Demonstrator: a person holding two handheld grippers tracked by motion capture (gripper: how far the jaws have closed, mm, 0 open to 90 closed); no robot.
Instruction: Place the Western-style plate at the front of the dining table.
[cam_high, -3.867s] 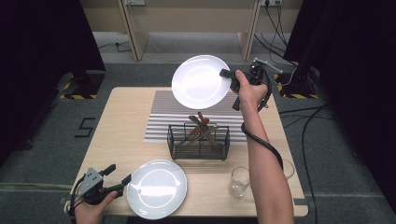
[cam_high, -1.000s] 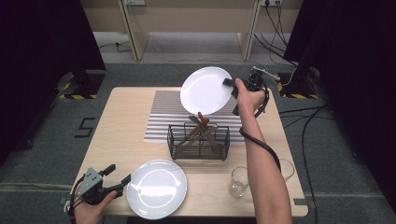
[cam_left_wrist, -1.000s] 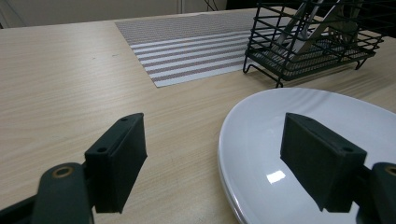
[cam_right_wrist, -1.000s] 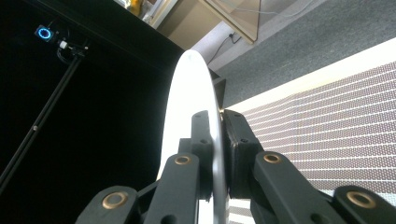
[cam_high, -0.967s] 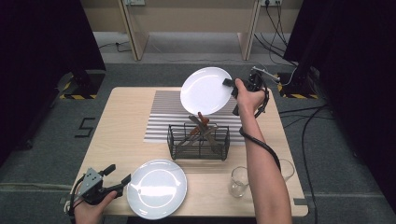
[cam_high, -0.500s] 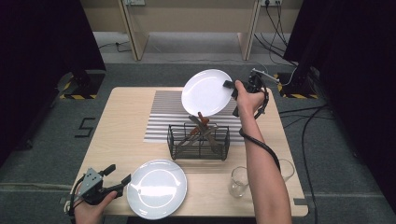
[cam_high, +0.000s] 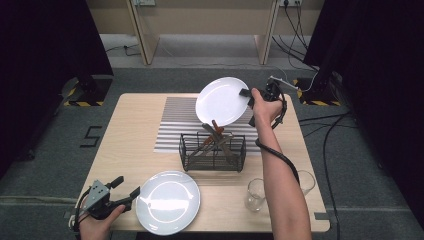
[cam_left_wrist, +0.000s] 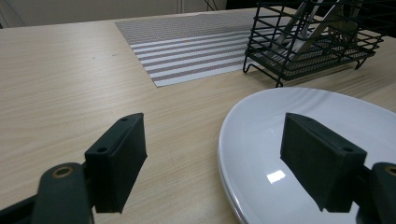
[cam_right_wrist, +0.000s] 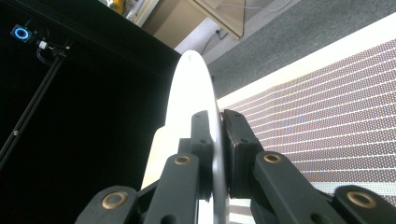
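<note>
Gripped at its rim by the right gripper, a plate is held tilted above the rack; the left gripper is spread wide at the near plate.

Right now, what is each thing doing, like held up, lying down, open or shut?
Raised plate: tilted in the air, rim pinched.
Right gripper: shut on the raised plate.
Left gripper: open, one jaw over the near plate.
Near plate: flat on the table.
Wire basket: upright, utensils inside.
Two glasses: upright.
</note>
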